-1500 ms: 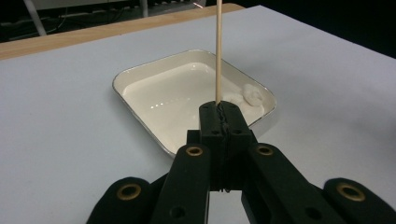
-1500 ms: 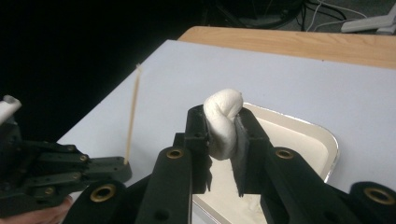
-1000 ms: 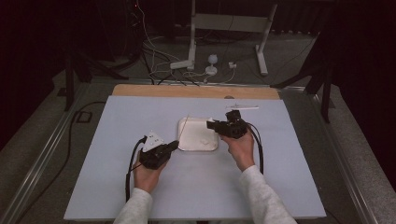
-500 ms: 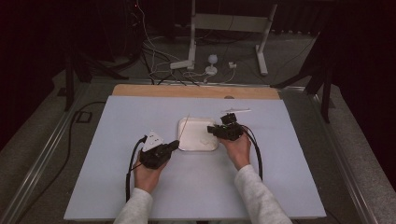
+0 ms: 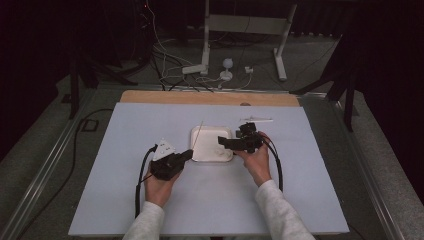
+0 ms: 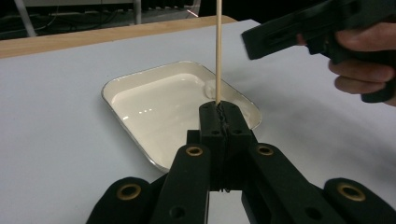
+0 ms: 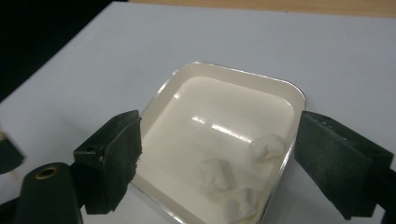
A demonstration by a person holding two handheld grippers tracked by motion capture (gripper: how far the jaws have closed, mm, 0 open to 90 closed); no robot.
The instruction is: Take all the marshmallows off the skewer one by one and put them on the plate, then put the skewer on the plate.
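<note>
A white tray sits in the middle of the pale table. The left gripper is just beside the tray's near left corner, and its jaws are pressed together, pinching a thin wooden stick that points up. The right gripper hangs over the tray's right side with its jaws spread wide. Three small white lumps lie inside the tray.
</note>
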